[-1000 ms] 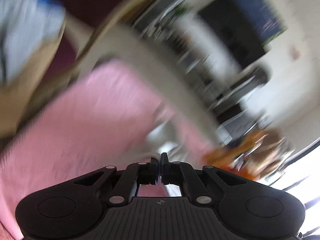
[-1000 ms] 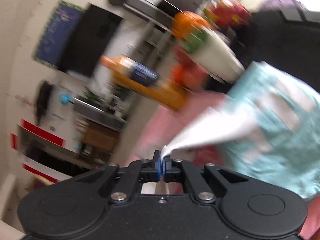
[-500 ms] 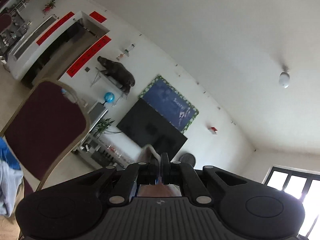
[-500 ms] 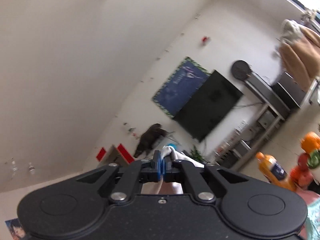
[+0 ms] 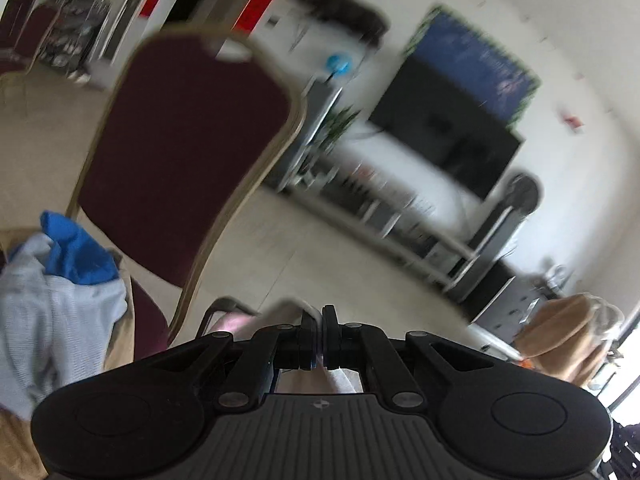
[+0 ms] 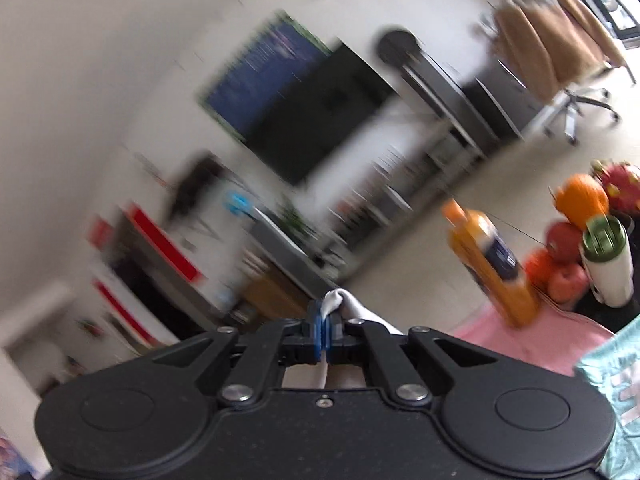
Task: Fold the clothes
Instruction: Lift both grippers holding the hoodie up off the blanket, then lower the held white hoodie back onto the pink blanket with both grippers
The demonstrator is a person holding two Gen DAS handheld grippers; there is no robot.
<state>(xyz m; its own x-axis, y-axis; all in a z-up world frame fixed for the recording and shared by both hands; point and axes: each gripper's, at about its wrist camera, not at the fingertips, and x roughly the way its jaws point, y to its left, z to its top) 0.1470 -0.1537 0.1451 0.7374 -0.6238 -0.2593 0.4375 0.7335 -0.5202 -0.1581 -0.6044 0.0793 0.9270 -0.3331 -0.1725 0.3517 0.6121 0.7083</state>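
My left gripper (image 5: pixel 319 322) is shut on a pale white garment; a bit of its cloth (image 5: pixel 340 378) shows below the jaws and a blurred edge (image 5: pixel 286 307) rises beside them. My right gripper (image 6: pixel 325 318) is shut on the same kind of white cloth, with a small tuft (image 6: pixel 335 301) poking out above the blue pads. Both grippers are raised and tilted toward the room, so most of the garment hangs out of sight. Both views are motion-blurred.
A maroon chair (image 5: pixel 180 152) stands at left, with a pile of light-blue and blue clothes (image 5: pixel 56 288) beside it. At right a pink cloth-covered surface (image 6: pixel 536 340) holds an orange bottle (image 6: pixel 490 268), fruit (image 6: pixel 568 256), a white cup (image 6: pixel 610 264) and a teal garment (image 6: pixel 616 384).
Both grippers have tipped down from the ceiling and upper wall toward the room. The chair, clothes pile, bottle and fruit have come back into view. Both stay shut on the cloth.
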